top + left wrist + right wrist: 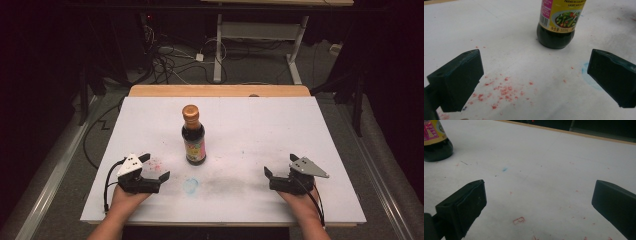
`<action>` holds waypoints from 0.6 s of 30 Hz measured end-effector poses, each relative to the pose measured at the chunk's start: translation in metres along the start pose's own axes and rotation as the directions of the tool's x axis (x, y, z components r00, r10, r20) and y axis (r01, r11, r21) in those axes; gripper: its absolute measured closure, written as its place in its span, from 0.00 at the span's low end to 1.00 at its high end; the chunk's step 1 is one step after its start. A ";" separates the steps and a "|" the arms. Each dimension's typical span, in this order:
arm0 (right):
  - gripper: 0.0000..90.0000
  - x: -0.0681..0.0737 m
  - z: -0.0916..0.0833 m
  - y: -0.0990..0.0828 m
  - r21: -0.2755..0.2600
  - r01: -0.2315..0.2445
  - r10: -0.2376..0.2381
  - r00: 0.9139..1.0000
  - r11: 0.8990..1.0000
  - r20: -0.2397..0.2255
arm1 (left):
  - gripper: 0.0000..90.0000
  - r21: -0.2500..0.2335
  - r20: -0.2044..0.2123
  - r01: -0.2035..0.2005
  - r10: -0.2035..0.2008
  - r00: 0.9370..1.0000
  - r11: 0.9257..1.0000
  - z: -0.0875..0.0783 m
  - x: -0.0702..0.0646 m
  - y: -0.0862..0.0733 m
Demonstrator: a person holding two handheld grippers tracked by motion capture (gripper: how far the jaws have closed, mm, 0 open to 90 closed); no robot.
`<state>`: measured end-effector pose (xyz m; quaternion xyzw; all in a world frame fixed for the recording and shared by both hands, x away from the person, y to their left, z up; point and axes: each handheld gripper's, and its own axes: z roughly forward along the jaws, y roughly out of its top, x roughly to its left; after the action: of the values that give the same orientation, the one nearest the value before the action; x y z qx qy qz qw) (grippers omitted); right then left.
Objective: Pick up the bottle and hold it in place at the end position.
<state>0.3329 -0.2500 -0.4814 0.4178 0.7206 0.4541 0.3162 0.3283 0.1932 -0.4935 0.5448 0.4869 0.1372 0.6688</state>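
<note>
A dark soy sauce bottle (pixel 193 135) with a copper cap and a yellow label stands upright in the middle of the white board (pixel 260 130). My left gripper (pixel 154 167) rests near the front left, open and empty, jaws pointing toward the bottle. In the left gripper view the bottle (pixel 556 25) stands just beyond the wide-apart jaws. My right gripper (pixel 280 166) rests at the front right, open with nothing between its jaws. From the right gripper view, the bottle's base (pixel 436 145) sits at the far left, well away.
Red speckles (pixel 504 91) and a blue smudge (pixel 190 185) stain the board near the left gripper. A wooden strip (pixel 220 90) edges the board's far side. Beyond it are a desk frame (pixel 260 35) and loose cables (pixel 170 60) on the floor.
</note>
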 end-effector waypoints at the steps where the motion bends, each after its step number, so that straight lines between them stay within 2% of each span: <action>1: 0.00 -0.001 0.000 0.000 0.003 -0.004 0.004 1.000 1.000 -0.003 | 0.00 0.000 0.002 -0.003 0.003 1.000 1.000 0.000 0.000 0.000; 7: 0.00 -0.001 0.001 0.000 0.007 -0.011 0.011 1.000 1.000 -0.013 | 0.00 -0.012 -0.005 0.006 -0.006 1.000 1.000 -0.001 0.000 0.000; 9: 0.00 0.000 0.000 0.000 0.004 0.007 -0.007 1.000 1.000 -0.016 | 0.00 -0.015 -0.006 0.005 -0.006 1.000 1.000 -0.001 0.000 0.000; 14: 0.00 0.001 -0.001 -0.001 -0.009 0.014 -0.014 1.000 1.000 -0.016 | 0.00 -0.016 -0.012 0.005 -0.005 1.000 1.000 -0.001 0.000 0.000; 18: 0.00 0.000 -0.002 -0.001 -0.019 -0.005 0.005 1.000 1.000 -0.016 | 0.00 -0.018 -0.015 0.011 -0.011 1.000 1.000 0.000 0.001 0.001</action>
<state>0.3311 -0.2513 -0.4817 0.4130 0.7176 0.4650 0.3133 0.3287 0.1941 -0.4929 0.5351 0.4934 0.1419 0.6708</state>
